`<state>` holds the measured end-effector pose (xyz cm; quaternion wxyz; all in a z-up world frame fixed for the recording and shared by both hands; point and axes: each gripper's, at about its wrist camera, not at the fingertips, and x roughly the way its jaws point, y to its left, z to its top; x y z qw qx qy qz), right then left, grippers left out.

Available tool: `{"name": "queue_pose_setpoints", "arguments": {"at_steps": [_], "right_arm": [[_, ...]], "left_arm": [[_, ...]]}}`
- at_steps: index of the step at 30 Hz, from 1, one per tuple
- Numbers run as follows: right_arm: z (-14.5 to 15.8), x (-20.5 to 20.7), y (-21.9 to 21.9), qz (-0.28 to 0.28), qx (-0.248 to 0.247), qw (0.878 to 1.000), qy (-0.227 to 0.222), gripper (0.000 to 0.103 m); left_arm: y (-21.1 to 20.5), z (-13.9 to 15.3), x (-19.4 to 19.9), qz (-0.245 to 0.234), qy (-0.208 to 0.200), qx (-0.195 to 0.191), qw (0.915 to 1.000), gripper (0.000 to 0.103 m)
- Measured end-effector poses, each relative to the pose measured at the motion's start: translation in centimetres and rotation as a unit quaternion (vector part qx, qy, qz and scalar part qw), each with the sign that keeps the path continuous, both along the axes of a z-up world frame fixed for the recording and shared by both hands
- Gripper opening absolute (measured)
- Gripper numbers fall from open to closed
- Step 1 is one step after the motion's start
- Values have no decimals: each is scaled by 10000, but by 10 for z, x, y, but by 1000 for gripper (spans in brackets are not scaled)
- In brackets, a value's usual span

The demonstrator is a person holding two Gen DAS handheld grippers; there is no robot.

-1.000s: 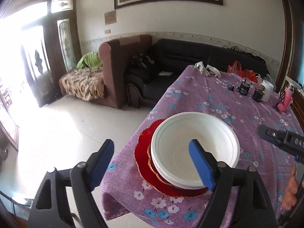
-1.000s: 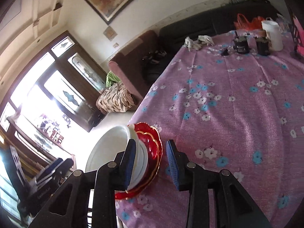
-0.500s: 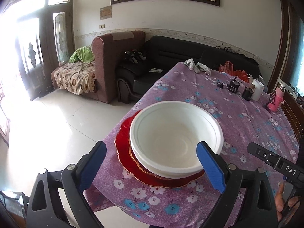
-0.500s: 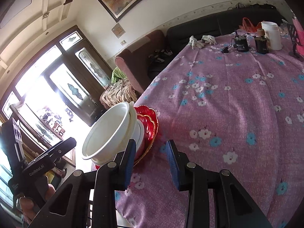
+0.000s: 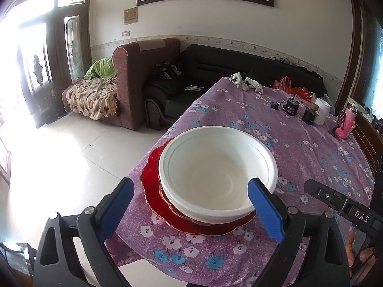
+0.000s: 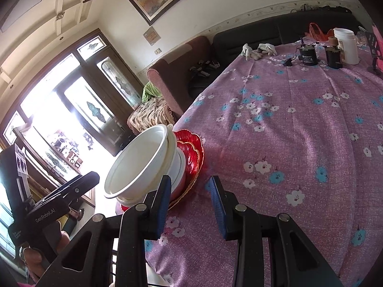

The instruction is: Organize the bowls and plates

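Observation:
A stack of white bowls (image 5: pixel 216 167) sits on red scalloped plates (image 5: pixel 155 191) at the near corner of the table with the purple flowered cloth (image 5: pixel 311 148). My left gripper (image 5: pixel 191 203) is open and empty, just short of the stack, its blue pads wide on either side of the bowl's near rim. In the right wrist view the same bowls (image 6: pixel 141 162) and red plates (image 6: pixel 194 148) lie ahead to the left. My right gripper (image 6: pixel 189 191) is open and empty, a narrow gap between its pads, over the cloth beside the plates.
At the table's far end stand a white jar (image 5: pixel 322 111), dark small containers (image 5: pixel 292 106), a pink bottle (image 5: pixel 346 126) and grey gloves (image 5: pixel 244 82). The table edge drops to a tiled floor (image 5: pixel 59 162) on the left. Sofas (image 5: pixel 215 71) stand behind.
Both grippers have drawn back from the stack. The left gripper has stayed wide open and now faces the bowl squarely. The right gripper has moved off the plates' rim.

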<state>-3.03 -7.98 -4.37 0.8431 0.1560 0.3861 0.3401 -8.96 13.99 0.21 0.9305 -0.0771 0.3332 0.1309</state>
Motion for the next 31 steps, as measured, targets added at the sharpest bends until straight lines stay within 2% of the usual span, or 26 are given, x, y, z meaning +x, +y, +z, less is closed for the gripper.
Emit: {"name": "queue_pose_setpoints", "arguments": {"at_steps": [9, 17, 24, 29, 31], "right_arm": [[2, 0, 6, 72, 39, 10000, -26, 37], [22, -16, 28, 66, -180, 9982, -561, 37], [39, -35, 51, 161, -391, 9936, -1049, 37], [41, -40, 60, 219, -408, 9926, -1121, 37], [40, -40, 61, 225, -406, 9930, -1090, 37]], "left_arm": [[-1, 1, 0, -39, -60, 18, 10000, 99], [7, 3, -4, 334, 44, 183, 9993, 99], [18, 1, -12, 547, -4, 117, 9984, 99], [19, 5, -18, 531, -220, 76, 9983, 99], [17, 6, -18, 568, -215, 230, 9979, 99]]}}
